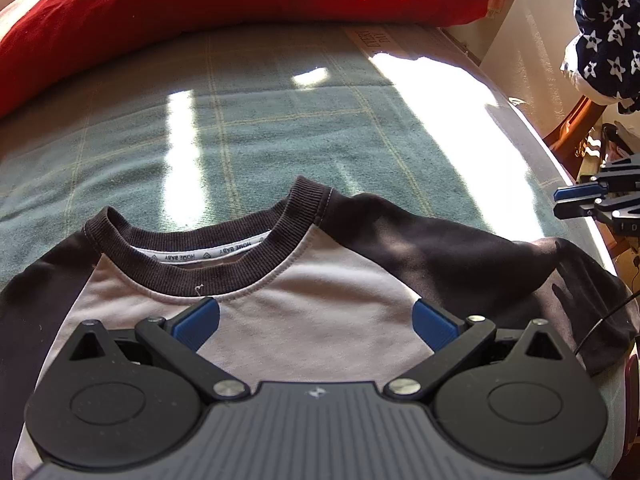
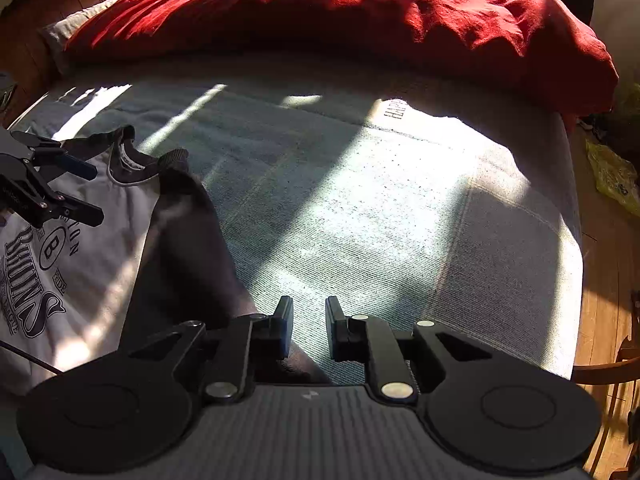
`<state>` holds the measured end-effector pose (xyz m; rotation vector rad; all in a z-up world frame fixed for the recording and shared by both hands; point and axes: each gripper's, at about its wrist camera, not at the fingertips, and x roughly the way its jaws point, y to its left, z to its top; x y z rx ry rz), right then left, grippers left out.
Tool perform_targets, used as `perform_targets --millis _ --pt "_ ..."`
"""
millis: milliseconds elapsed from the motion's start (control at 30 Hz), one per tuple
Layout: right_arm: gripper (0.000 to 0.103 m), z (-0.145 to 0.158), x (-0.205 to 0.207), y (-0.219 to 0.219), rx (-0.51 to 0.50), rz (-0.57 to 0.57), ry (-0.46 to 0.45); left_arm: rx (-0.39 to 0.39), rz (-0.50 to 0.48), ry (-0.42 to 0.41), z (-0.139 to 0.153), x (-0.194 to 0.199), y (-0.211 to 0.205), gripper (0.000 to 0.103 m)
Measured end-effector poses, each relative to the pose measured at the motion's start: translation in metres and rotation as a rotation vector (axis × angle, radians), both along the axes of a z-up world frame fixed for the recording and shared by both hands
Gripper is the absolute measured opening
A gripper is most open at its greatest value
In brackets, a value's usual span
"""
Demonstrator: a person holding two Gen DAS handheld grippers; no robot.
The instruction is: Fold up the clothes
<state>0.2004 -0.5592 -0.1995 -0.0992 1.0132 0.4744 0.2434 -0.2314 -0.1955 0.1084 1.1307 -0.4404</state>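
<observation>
shirt flat on the bed, both grippers over it

left gripper [image 1: 316, 324] spread wide above the shirt [image 1: 320, 320] chest; right gripper [image 2: 309, 328], a narrow empty gap, over the dark sleeve [image 2: 180, 264] edge.

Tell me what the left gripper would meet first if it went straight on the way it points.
Most likely the shirt: the left gripper is open and angled down over its pale chest panel, just below the dark ribbed collar. Nothing else shows in between, though the remaining gap is unclear.

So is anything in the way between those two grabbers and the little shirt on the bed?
Nothing visible. The left gripper hangs open right over the shirt, and the right gripper sits beside its dark sleeve with only bare blanket around.
</observation>
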Motion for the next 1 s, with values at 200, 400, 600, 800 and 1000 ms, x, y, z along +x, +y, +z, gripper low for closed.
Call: perform_targets --millis 200,400,600,800,1000 --pt "0.030 -0.018 0.050 0.068 0.111 0.159 -0.011 0.000 0.056 -0.011 0.002 -0.001 0.026 0.102" --pt "0.049 -0.038 0.089 0.125 0.185 0.242 0.006 0.004 0.134 -0.010 0.001 -0.005 0.064 0.102" --pt "0.049 -0.057 0.110 0.159 0.223 0.287 0.125 0.012 0.169 -0.048 0.004 -0.010 0.105 0.102" --pt "0.049 -0.055 0.113 0.163 0.213 0.289 0.161 0.074 -0.067 -0.239 0.009 0.030 0.137 0.089" --pt "0.049 -0.057 0.116 0.160 0.247 0.240 0.190 0.101 -0.406 -0.113 -0.014 0.092 0.143 0.052"
